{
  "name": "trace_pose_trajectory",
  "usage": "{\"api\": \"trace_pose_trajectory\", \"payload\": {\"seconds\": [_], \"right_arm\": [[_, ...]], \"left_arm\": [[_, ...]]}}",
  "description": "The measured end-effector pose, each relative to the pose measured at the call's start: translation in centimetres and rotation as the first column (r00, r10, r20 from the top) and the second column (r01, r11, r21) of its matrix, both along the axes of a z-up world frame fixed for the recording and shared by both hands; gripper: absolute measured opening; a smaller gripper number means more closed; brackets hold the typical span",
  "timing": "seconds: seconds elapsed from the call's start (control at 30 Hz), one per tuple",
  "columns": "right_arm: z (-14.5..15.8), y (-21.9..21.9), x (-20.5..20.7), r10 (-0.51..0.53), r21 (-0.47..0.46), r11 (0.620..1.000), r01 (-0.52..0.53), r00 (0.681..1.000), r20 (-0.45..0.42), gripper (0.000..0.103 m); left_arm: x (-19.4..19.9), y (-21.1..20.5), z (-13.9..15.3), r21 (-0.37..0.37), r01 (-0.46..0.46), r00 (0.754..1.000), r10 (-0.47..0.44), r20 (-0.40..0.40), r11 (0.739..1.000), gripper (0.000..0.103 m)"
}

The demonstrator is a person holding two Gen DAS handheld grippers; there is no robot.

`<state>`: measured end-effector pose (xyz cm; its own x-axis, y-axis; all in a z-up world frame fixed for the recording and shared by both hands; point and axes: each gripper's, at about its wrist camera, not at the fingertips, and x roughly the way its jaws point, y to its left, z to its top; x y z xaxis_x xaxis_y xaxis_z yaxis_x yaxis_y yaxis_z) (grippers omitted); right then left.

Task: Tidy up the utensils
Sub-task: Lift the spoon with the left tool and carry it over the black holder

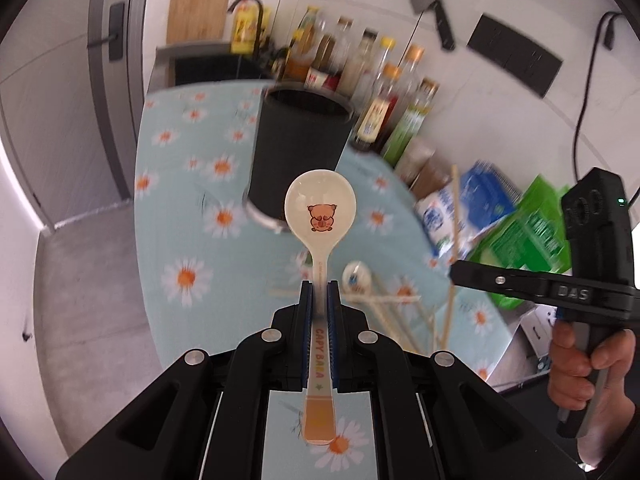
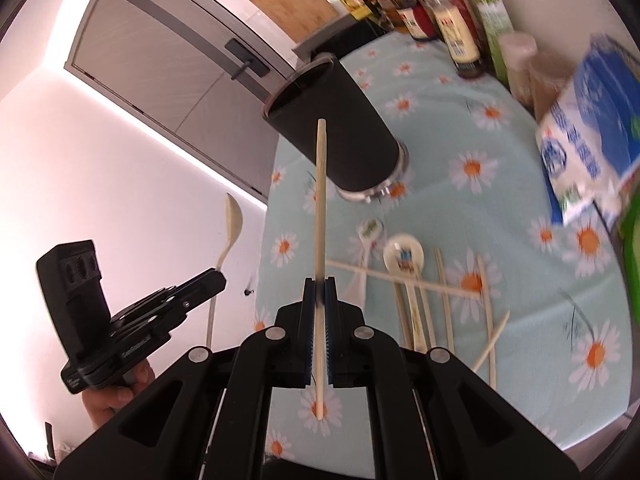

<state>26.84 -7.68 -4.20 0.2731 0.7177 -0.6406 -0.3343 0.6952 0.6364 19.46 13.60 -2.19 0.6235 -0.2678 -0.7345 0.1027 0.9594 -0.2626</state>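
My left gripper (image 1: 320, 286) is shut on the handle of a white spoon (image 1: 320, 208) with a bear print, held above the counter in front of the black utensil cup (image 1: 302, 148). My right gripper (image 2: 319, 282) is shut on a wooden chopstick (image 2: 321, 184) that points up toward the black cup (image 2: 340, 132). The left gripper with its spoon shows at the left of the right wrist view (image 2: 218, 276). The right gripper shows at the right of the left wrist view (image 1: 456, 272). Several chopsticks (image 2: 444, 300) and two spoons (image 2: 404, 258) lie on the daisy cloth (image 2: 500, 216).
Sauce bottles (image 1: 384, 92) line the back wall behind the cup. Blue and green packages (image 1: 492, 208) stand at the right. A sink with a black tap (image 1: 248, 4) is at the far end. The counter edge drops to the floor on the left.
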Motion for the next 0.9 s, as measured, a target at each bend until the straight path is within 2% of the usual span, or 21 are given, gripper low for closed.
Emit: {"api": "trace_pose_trajectory", "payload": {"seconds": [0.23,0.4,0.57,0.7,0.9], "right_arm": [[4.5,1.3,2.1,-0.006,0.022,1.0,0.003,0.99,0.14,0.006],[7.0,2.5,4.2,-0.037,0.013,0.999,0.035,0.958,0.283,0.006],[8.6,3.7,6.9,-0.052,0.028,0.999,0.045,0.93,0.365,0.006],[9.8,4.4,9.3,-0.059,0.037,0.998,0.049,0.913,0.403,0.006],[10.8,5.2,12.8,-0.086,0.053,0.996,0.07,0.897,0.433,0.006]], "left_arm": [[1.8,0.3,3.3,-0.012,0.008,0.993,-0.006,0.119,1.0,0.006],[3.1,0.3,4.9,-0.02,0.011,0.981,-0.007,0.195,1.0,0.006],[5.2,0.6,6.2,-0.025,0.019,0.96,-0.012,0.279,1.0,0.006],[7.5,1.2,6.7,-0.044,0.022,0.947,-0.007,0.32,0.999,0.006],[10.4,1.8,8.1,-0.076,0.036,0.901,0.001,0.433,0.996,0.006]]}}
